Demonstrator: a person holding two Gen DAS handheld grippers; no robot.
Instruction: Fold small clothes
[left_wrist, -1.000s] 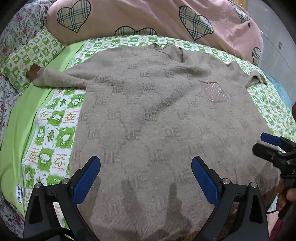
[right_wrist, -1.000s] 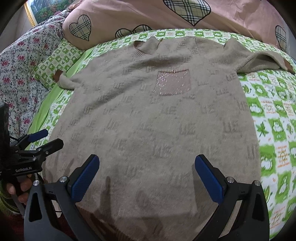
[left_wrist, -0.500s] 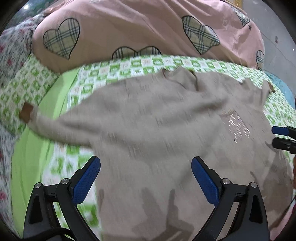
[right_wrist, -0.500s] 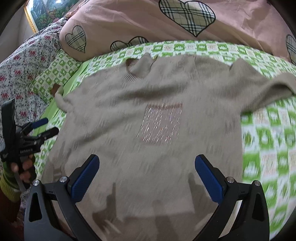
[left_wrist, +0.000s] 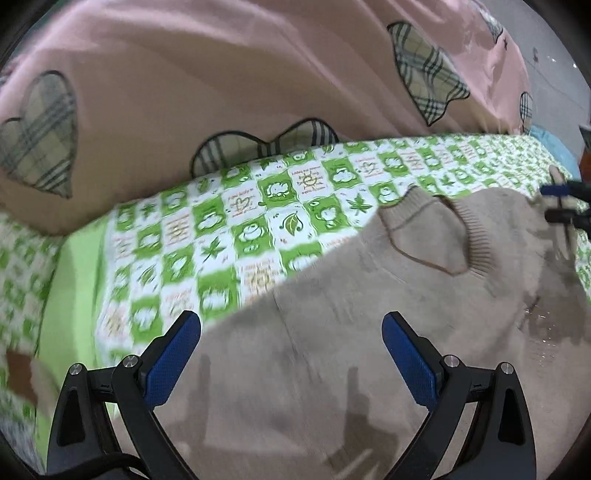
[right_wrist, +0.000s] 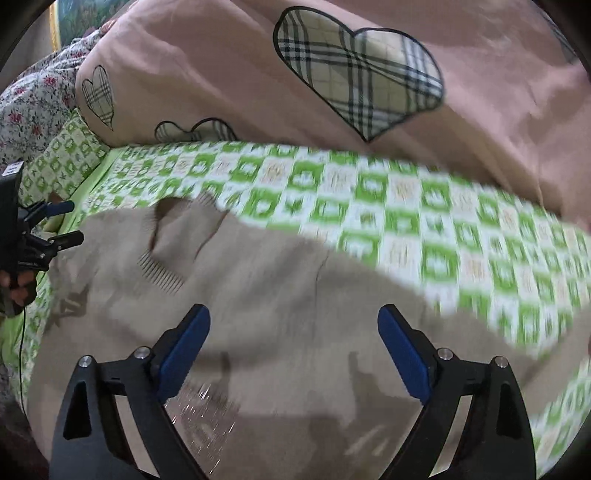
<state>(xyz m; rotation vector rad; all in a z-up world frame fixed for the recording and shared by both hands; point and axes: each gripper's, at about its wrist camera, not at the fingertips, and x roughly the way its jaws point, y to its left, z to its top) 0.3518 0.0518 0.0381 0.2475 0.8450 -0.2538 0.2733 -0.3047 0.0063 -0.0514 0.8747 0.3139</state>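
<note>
A beige knit sweater (left_wrist: 332, 369) lies flat on the bed, its ribbed collar (left_wrist: 424, 236) toward the pillows. My left gripper (left_wrist: 290, 332) hovers open over the sweater's left shoulder, with nothing between its blue pads. The right gripper (right_wrist: 293, 321) hangs over the other shoulder of the sweater (right_wrist: 258, 295), its jaws closing but still wide, with no cloth pinched. The collar (right_wrist: 173, 229) and the sparkly pocket (right_wrist: 199, 406) lie to its left. Each gripper shows at the edge of the other's view: the right gripper (left_wrist: 565, 203) and the left gripper (right_wrist: 55, 225).
A green and white checked sheet (left_wrist: 258, 229) covers the bed. A pink quilt with plaid hearts (right_wrist: 332, 74) is piled along the far side. A floral pillow (right_wrist: 33, 107) lies at the far left. The brown sleeve cuff (left_wrist: 18, 369) is at the left edge.
Both grippers have travelled from the hem up over the sweater to its shoulders near the collar. The right jaws have narrowed a little.
</note>
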